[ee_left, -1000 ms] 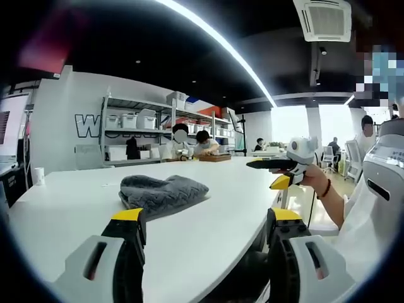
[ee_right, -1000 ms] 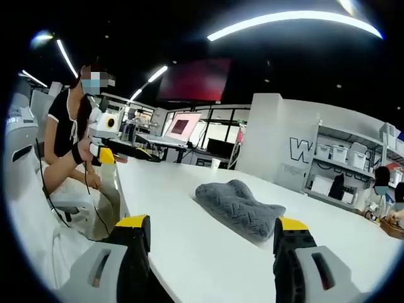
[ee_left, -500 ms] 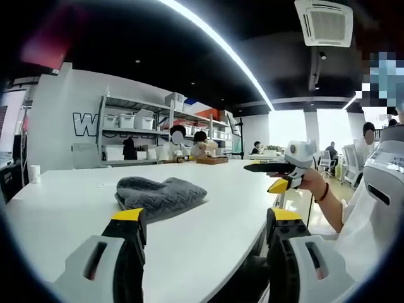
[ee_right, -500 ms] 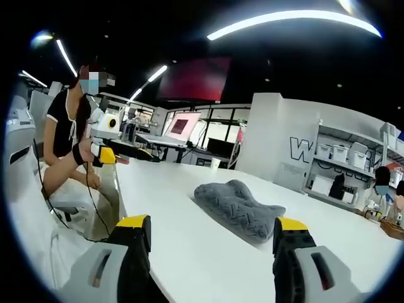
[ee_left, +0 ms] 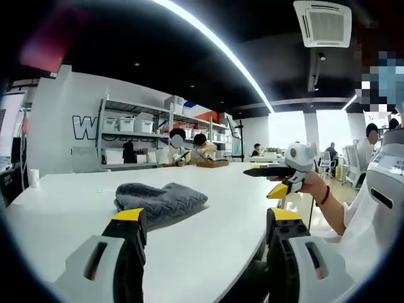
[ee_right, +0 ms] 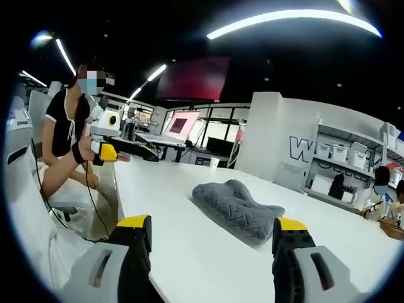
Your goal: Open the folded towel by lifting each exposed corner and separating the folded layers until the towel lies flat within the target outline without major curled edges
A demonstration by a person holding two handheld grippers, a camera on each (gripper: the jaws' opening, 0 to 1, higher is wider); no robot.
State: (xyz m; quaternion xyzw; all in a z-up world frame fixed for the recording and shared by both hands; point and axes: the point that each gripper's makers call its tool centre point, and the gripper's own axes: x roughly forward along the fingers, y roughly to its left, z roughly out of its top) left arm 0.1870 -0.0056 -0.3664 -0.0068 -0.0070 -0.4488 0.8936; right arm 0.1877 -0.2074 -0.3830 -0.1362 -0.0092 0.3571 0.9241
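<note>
In the left gripper view, the left gripper [ee_left: 205,243] hangs with jaws spread wide and empty over the near edge of the white table [ee_left: 63,218]. The grey towel [ee_left: 161,202], a folded, ribbed, lumpy heap, lies ahead with bare tabletop all round. The right gripper [ee_left: 278,180] hovers off the table's right edge, its jaws parted. In the right gripper view, the towel [ee_right: 237,208] sits between spread jaws, farther off.

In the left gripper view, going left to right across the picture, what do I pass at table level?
Small white cup → crumpled grey textured towel on the white table → the other gripper with yellow-tipped jaws, held in a person's hand.
</note>
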